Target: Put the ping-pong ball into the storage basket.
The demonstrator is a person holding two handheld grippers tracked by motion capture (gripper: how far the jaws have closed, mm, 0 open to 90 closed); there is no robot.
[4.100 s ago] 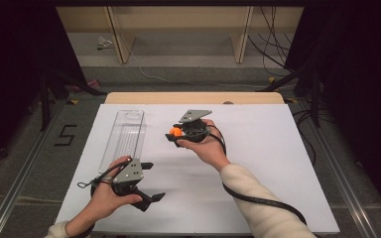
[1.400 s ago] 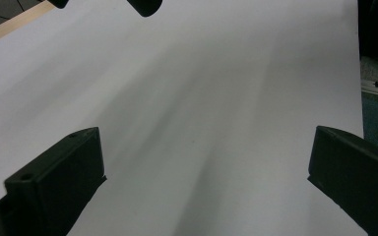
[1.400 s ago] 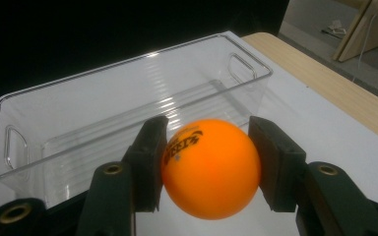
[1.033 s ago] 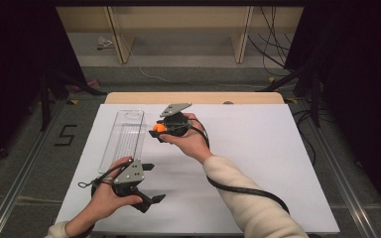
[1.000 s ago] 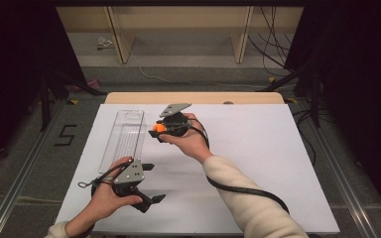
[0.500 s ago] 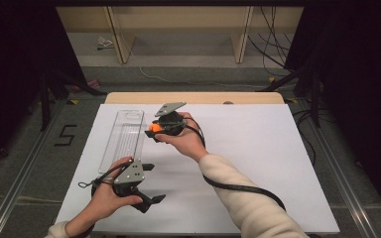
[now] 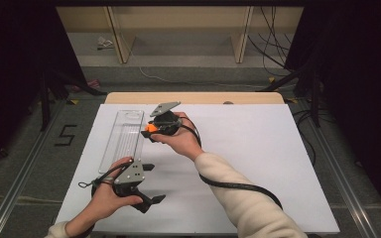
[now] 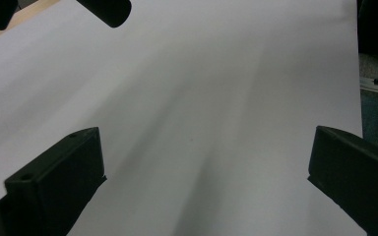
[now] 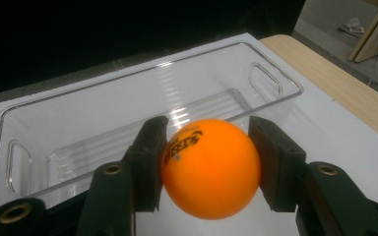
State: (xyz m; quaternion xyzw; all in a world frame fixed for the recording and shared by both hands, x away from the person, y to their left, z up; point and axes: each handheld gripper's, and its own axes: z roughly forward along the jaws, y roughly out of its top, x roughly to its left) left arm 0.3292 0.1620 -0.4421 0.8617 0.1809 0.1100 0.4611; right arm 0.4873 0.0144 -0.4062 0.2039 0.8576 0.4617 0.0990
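Since the earlier frames the right tool (image 7: pixel 151 130) has carried its orange ball (image 7: pixel 150 128) from the middle of the counter (image 7: pixel 258 163) toward ten o'clock, up to the long side of the clear bin (image 7: pixel 124 136), while the left tool (image 7: pixel 151 186) has stayed where it was near the front edge at seven o'clock. The counter is a white sheet over a wooden top, of which a tan strip shows along the far edge; its near corners are cut off at the bottom of the high view. The bin lies lengthwise at about ten o'clock from the counter's middle, and its transparent walls are hard to trace from above. In the right gripper view the bin (image 9: pixel 128 108) stands just beyond the jaws, with both handle slots showing and its near wall partly hidden behind the ball (image 9: pixel 211 167). The right tool (image 9: pixel 209 167) is closed on the ball, one pad against each side, and whether the ball is over the rim or just short of it cannot be told. The ball carries dark print too small to read. In the left gripper view the left tool (image 8: pixel 204 191) has its jaws spread wide over bare white counter (image 8: pixel 216 98), with nothing between them.
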